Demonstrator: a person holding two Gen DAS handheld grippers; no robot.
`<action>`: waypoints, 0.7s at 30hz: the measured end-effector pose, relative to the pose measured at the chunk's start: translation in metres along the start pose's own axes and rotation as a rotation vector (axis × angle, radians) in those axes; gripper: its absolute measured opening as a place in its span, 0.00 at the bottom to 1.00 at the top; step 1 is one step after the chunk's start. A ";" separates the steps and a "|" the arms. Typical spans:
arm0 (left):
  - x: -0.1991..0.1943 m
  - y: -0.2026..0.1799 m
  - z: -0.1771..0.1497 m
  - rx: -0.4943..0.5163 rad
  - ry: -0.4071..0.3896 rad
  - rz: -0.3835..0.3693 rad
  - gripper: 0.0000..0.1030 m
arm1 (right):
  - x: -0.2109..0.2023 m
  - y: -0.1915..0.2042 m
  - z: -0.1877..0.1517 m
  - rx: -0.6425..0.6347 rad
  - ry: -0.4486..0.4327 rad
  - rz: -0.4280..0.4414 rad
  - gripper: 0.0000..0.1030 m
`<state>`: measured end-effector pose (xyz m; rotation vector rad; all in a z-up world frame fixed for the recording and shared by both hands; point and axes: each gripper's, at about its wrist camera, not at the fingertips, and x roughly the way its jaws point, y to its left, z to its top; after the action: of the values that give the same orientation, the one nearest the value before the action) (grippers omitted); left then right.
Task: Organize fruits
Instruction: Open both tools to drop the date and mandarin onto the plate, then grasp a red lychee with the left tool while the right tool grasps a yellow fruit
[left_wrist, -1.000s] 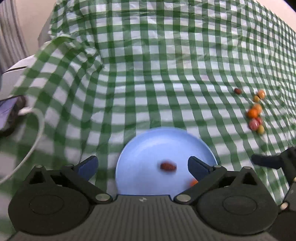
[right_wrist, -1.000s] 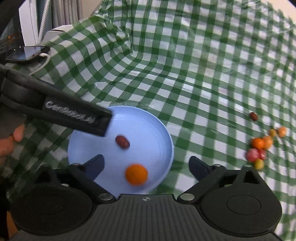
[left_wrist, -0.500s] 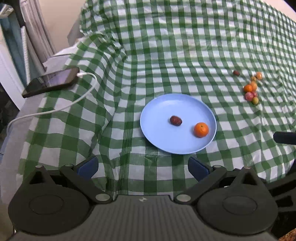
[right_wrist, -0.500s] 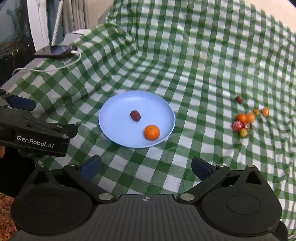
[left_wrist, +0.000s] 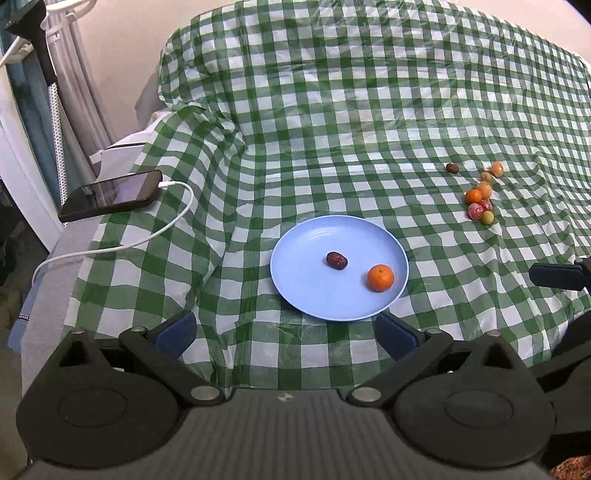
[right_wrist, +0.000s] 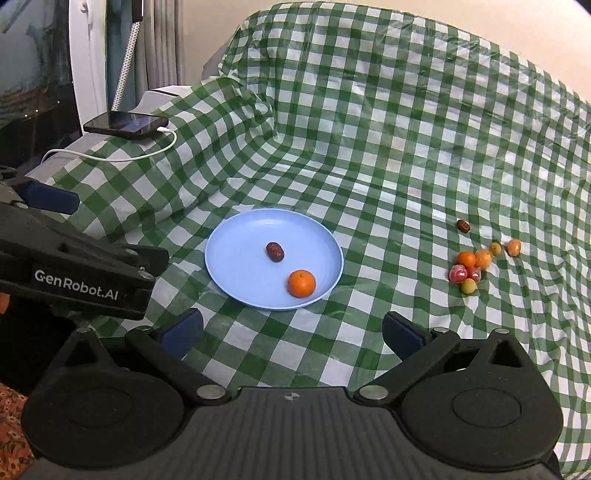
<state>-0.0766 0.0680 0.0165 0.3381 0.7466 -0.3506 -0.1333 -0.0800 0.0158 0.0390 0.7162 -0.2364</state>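
A light blue plate (left_wrist: 306, 295) (right_wrist: 229, 273) lies on the green checked cloth. On it are a dark red date (left_wrist: 336, 260) (right_wrist: 275, 252) and a small orange (left_wrist: 380, 277) (right_wrist: 301, 283). A cluster of several small fruits (left_wrist: 480, 201) (right_wrist: 471, 267) lies to the right, with a second date (left_wrist: 452, 168) (right_wrist: 462, 225) just beyond it. My left gripper (left_wrist: 286, 334) is open and empty, held back from the plate's near edge. My right gripper (right_wrist: 293, 334) is open and empty, also short of the plate. The left gripper's body (right_wrist: 74, 273) shows at the left of the right wrist view.
A black phone (left_wrist: 110, 195) (right_wrist: 125, 123) on a white cable (left_wrist: 147, 236) rests at the cloth's left edge. The cloth (left_wrist: 369, 110) rises in folds over something at the back. Curtains and a white frame stand at far left.
Both grippers have pulled back and up from the plate, so the whole plate and table show. The date, blurred a second ago, now lies still on the plate beside the orange.
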 end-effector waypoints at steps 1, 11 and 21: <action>0.000 0.000 0.000 -0.002 -0.001 0.000 1.00 | -0.001 0.001 0.000 0.000 -0.001 -0.002 0.99; -0.001 0.003 0.000 -0.009 0.002 0.000 1.00 | -0.001 0.005 0.000 -0.008 -0.007 -0.003 0.99; 0.005 0.002 0.004 0.000 0.036 -0.001 1.00 | 0.007 0.000 0.000 0.010 0.013 0.020 0.99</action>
<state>-0.0704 0.0675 0.0160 0.3450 0.7816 -0.3469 -0.1282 -0.0814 0.0106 0.0574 0.7272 -0.2204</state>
